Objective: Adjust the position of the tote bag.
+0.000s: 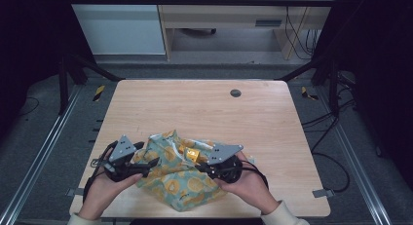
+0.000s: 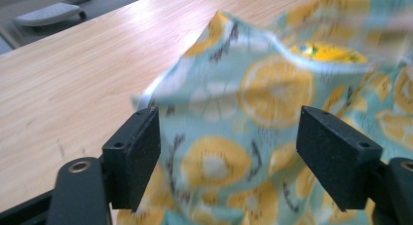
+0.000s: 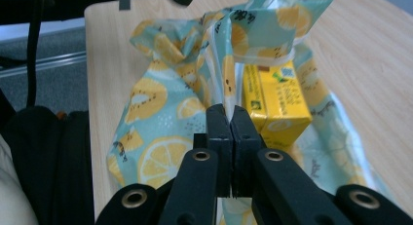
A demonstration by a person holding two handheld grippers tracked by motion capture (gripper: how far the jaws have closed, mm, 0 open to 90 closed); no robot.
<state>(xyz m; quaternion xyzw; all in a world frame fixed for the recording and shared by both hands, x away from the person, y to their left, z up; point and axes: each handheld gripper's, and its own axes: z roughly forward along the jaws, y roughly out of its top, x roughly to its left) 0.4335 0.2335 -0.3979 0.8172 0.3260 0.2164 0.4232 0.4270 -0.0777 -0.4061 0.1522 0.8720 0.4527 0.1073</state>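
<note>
Right gripper [image 3: 229, 120] pinches lemon-print bag [image 3: 160, 113], yellow carton [image 3: 277, 96] inside; left gripper [image 2: 229, 152] spread.

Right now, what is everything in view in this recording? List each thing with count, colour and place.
cloth bag: one, pale teal with yellow lemon print, near edge of the table, mouth pulled open.
carton: one, yellow, inside the bag's mouth.
table: one, light wood, centre of the high view.
grommet: one, dark, round, in the tabletop near its far edge.
frame rails: metal, grey, along both sides of the table.
left hand-held gripper: one, black, jaws open with the bag's cloth loose between them, at the bag's left side.
right hand-held gripper: one, black, jaws shut on a fold of the bag's rim beside the carton.
hands: two, cream cuffs, at the near edge.
</note>
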